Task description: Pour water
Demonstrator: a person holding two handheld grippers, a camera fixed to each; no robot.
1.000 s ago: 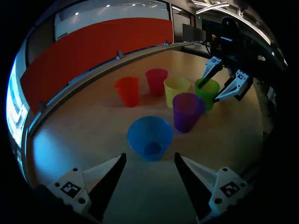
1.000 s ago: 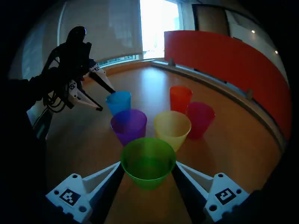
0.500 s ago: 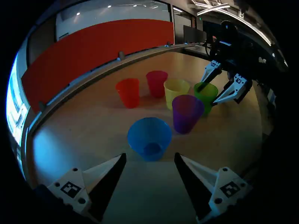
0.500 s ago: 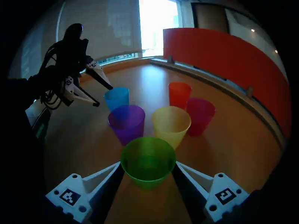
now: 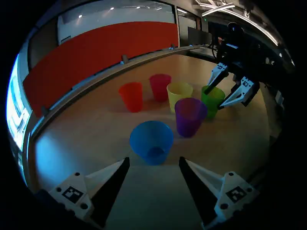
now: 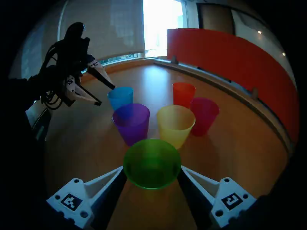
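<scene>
A blue cup point(image 5: 151, 141) stands on the wooden table point(image 5: 88, 130), its base just between the tips of my left gripper point(image 5: 153, 159). That gripper is open and its fingers do not touch the cup. Farther off, my right gripper point(image 5: 212, 100) straddles a green cup point(image 5: 213, 95). In the right gripper view, the green cup point(image 6: 152, 163) sits between the fingers of the right gripper point(image 6: 152, 169), which press on its sides near the rim. Across the table, the left gripper point(image 6: 107, 96) hovers by the blue cup point(image 6: 122, 97). Whether either cup holds water I cannot tell.
Purple point(image 6: 131, 122), yellow point(image 6: 175, 124), magenta point(image 6: 204, 114) and orange point(image 6: 183, 95) cups stand clustered between the two grippers. A red panel point(image 5: 96, 46) runs along the table's far edge rail. Bare tabletop lies left of the blue cup.
In the right gripper view the green cup now shows more of its mouth and looks shorter, as if tipped or raised slightly. The left gripper has drifted a little away there.
</scene>
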